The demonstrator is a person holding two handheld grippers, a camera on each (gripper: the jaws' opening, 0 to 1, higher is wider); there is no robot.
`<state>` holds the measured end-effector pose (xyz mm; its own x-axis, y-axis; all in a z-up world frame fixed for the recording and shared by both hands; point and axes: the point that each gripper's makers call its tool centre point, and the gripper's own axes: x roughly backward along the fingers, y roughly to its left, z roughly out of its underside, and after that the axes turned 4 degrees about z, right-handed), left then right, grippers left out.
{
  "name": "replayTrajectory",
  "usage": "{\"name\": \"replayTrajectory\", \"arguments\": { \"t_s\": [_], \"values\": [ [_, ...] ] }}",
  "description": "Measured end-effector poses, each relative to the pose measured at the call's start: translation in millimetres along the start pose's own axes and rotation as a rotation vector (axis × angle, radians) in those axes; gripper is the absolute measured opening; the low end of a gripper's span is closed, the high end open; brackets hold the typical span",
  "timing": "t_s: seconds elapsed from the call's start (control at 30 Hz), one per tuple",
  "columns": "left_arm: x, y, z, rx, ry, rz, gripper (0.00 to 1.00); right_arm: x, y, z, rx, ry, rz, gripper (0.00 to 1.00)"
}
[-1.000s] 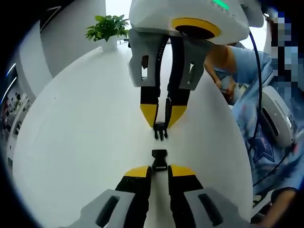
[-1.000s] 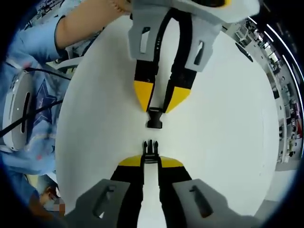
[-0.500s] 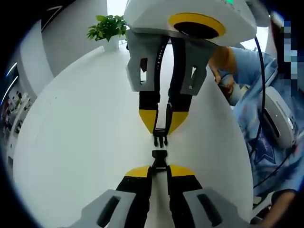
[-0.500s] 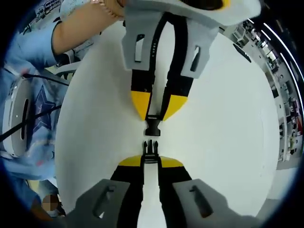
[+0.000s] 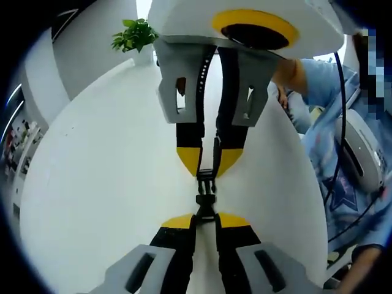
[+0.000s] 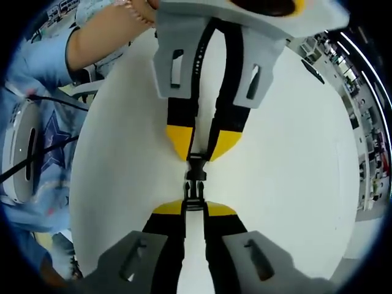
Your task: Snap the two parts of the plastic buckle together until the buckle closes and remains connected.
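A: Facing each other over the round white bench [image 5: 92,184], the left gripper [image 5: 206,219] and the right gripper [image 6: 194,207] meet tip to tip. Where does the buckle sit?

B: Between them, held above the bench. The left gripper's yellow-tipped jaws are pinched narrow on the black plastic socket half of the buckle [image 5: 205,206]. The right gripper's jaws are pinched narrow on the black plastic pronged half of the buckle [image 6: 193,190].

A: Are the halves joined?

B: Touching, prongs at or just inside the socket mouth. Whether they have latched I cannot tell. In the left gripper view the pronged half [image 5: 206,179] hangs from the right gripper [image 5: 207,166]; in the right gripper view the socket half [image 6: 196,168] hangs from the left gripper [image 6: 197,150].

A: Surroundings?

B: A green leafy potted plant [image 5: 135,35] at the bench's far edge. A person in a light blue patterned garment [image 6: 37,159] beside the bench, with a white rounded device [image 6: 24,153] and a black cable across it.
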<state>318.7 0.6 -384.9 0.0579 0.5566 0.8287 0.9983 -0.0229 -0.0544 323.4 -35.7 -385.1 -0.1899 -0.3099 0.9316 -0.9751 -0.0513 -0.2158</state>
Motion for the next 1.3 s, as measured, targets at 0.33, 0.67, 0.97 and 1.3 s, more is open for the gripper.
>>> {"name": "replayTrajectory", "arguments": {
  "t_s": [0.33,0.67,0.97,1.3],
  "values": [
    [-1.8,-2.9,-2.3,0.013,-0.013,-0.006,0.11,-0.8,-0.6,-0.5,-0.005,0.019,0.000,0.10],
    [-2.0,-3.0,-3.6,0.019,-0.004,-0.008,0.12,0.2,-1.2,-0.8,0.015,0.018,-0.006,0.11],
    [-0.4,-1.8,-3.0,0.006,0.008,-0.016,0.14,2.8,-0.5,3.7,0.029,-0.057,-0.017,0.13],
    [-0.3,-2.0,-2.4,0.048,-0.001,0.014,0.12,1.5,3.9,2.6,0.044,-0.083,-0.069,0.11]
  ]
}}
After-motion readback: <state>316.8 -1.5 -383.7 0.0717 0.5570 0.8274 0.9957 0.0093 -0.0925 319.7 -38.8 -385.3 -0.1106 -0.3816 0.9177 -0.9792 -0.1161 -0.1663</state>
